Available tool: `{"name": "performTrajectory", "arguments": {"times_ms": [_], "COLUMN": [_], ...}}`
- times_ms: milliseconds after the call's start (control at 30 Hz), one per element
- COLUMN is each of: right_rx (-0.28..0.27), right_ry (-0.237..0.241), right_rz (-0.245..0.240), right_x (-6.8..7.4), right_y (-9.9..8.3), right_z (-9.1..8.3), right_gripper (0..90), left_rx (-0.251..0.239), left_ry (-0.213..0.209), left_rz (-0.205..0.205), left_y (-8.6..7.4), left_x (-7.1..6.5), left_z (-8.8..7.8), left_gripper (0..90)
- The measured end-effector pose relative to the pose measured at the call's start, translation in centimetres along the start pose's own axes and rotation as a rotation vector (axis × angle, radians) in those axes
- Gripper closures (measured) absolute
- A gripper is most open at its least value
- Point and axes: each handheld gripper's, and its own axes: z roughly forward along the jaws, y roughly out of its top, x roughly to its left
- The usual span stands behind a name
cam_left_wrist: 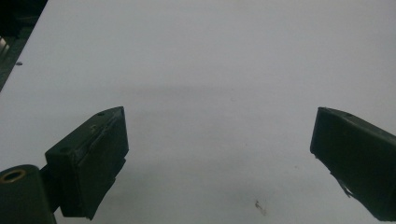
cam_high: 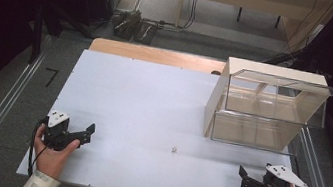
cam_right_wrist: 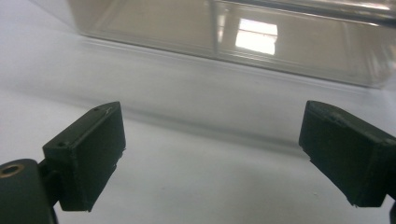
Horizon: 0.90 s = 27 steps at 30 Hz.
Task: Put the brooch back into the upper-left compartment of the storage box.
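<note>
Left gripper [cam_high: 89, 132] and right gripper [cam_high: 242, 175]: near bench [cam_high: 144, 95] edge, jaws spread, empty, flanking small white piece [cam_high: 174, 149], ready for pickup.

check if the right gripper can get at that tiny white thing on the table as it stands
Probably yes. The small white object lies alone on the bare white table, left of the right gripper, whose jaws stand open and empty, with nothing between them.
</note>
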Motion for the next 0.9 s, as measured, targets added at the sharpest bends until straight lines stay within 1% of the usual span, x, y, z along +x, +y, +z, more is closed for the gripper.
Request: {"name": "performTrajectory", "arguments": {"times_ms": [100, 200, 400, 533, 900], "right_rx": [-0.006, -0.006, -0.001, 0.014, 0.012], "right_ry": [0.026, 0.04, 0.073, 0.083, 0.109], "right_rz": [-0.024, -0.042, -0.064, -0.088, -0.096], "right_x": [0.9, 1.6, 2.6, 3.2, 3.8], "right_y": [0.1, 0.3, 0.5, 0.6, 0.8], "right_z": [-0.1, 0.0, 0.3, 0.6, 0.8], "right_gripper": [6.0, 6.0, 6.0, 6.0, 6.1], "left_rx": [0.004, 0.004, 0.006, 0.006, 0.006], "left_ry": [-0.002, -0.001, -0.004, -0.003, -0.004], "left_rz": [0.006, 0.006, 0.006, 0.006, 0.008], "left_y": [0.0, 0.0, 0.0, 0.0, 0.1], "left_x": [-0.1, -0.1, -0.1, -0.1, -0.1], "left_z": [0.1, 0.1, 0.2, 0.2, 0.2], "left_gripper": [4.9, 4.9, 4.9, 4.9, 4.9]}}
